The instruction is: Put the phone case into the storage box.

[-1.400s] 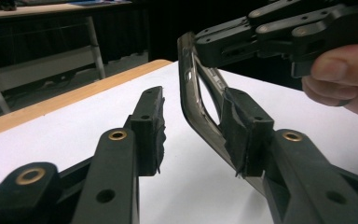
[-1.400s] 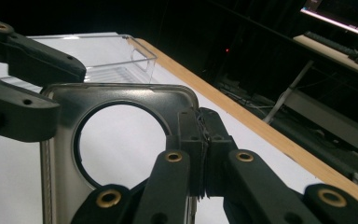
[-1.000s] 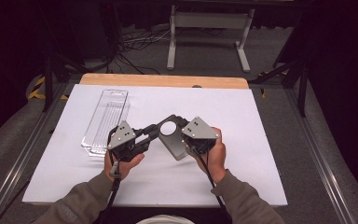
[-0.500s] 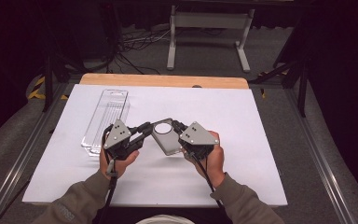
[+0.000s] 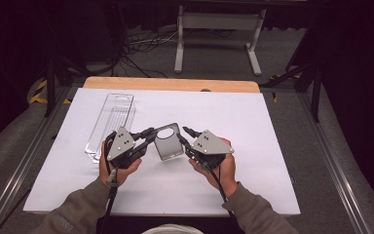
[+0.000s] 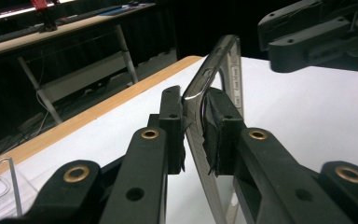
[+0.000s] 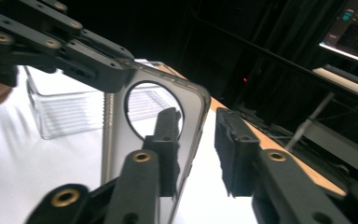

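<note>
A smoky translucent phone case (image 5: 168, 145) with a round camera hole is held above the white table, between my two grippers. My left gripper (image 5: 151, 132) is shut on the case's left edge. In the left gripper view its pads (image 6: 216, 122) pinch the rim of the case (image 6: 224, 60). My right gripper (image 5: 187, 134) is at the case's right edge and its jaws have just been opening. In the right gripper view the rim of the case (image 7: 121, 144) stands between the jaws of the right gripper (image 7: 198, 140), and the right pad is clear of it.
A clear plastic package (image 5: 111, 124) lies at the left of the white table (image 5: 272, 146), with a wooden edge (image 5: 170, 84) behind. A metal stand (image 5: 219, 29) and cables are on the floor beyond. The person's hands hold both grippers near the table's middle.
The right gripper's jaws have parted and no longer press on the case. The left gripper keeps its grip. Both hands stayed about where they were.
</note>
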Action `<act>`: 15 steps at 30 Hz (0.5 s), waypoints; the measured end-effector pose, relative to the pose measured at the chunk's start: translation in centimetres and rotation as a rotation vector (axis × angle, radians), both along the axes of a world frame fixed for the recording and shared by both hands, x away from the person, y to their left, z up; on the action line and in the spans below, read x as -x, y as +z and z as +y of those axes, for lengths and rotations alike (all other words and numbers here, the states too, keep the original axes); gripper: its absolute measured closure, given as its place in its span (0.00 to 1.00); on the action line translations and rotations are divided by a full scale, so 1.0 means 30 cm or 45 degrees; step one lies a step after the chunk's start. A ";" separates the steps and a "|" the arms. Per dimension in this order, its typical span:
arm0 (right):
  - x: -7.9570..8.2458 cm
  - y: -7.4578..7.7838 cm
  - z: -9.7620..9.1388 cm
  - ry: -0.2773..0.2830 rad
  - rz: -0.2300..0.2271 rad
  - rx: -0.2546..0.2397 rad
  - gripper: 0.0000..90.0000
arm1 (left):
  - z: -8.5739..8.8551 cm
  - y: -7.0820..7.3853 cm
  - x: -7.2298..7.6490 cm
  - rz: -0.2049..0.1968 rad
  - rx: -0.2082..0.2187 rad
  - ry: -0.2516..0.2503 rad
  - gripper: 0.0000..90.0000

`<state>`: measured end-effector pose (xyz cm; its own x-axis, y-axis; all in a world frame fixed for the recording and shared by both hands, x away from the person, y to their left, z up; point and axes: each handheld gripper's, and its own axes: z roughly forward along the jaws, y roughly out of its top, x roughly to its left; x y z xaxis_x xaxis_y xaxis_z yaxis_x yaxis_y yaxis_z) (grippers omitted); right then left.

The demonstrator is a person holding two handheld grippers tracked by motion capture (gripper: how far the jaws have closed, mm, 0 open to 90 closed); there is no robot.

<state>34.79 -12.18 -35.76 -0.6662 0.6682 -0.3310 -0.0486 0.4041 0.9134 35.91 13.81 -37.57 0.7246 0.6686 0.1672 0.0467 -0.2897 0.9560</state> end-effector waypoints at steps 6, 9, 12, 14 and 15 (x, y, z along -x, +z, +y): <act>0.026 0.000 -0.034 0.045 -0.044 -0.037 0.64 | 0.018 0.004 -0.002 -0.003 -0.003 0.008 0.87; 0.027 -0.010 -0.046 0.051 -0.029 -0.029 0.61 | 0.022 0.006 -0.002 -0.010 -0.006 0.016 0.87; 0.038 -0.035 -0.084 0.073 -0.039 0.009 0.54 | 0.029 0.011 0.001 -0.023 -0.010 0.018 0.87; 0.043 -0.043 -0.101 0.082 -0.054 0.028 0.54 | 0.034 0.014 0.002 -0.032 -0.014 0.017 0.87; 0.045 -0.048 -0.113 0.079 -0.049 0.037 0.52 | 0.036 0.015 0.002 -0.036 -0.016 0.018 0.87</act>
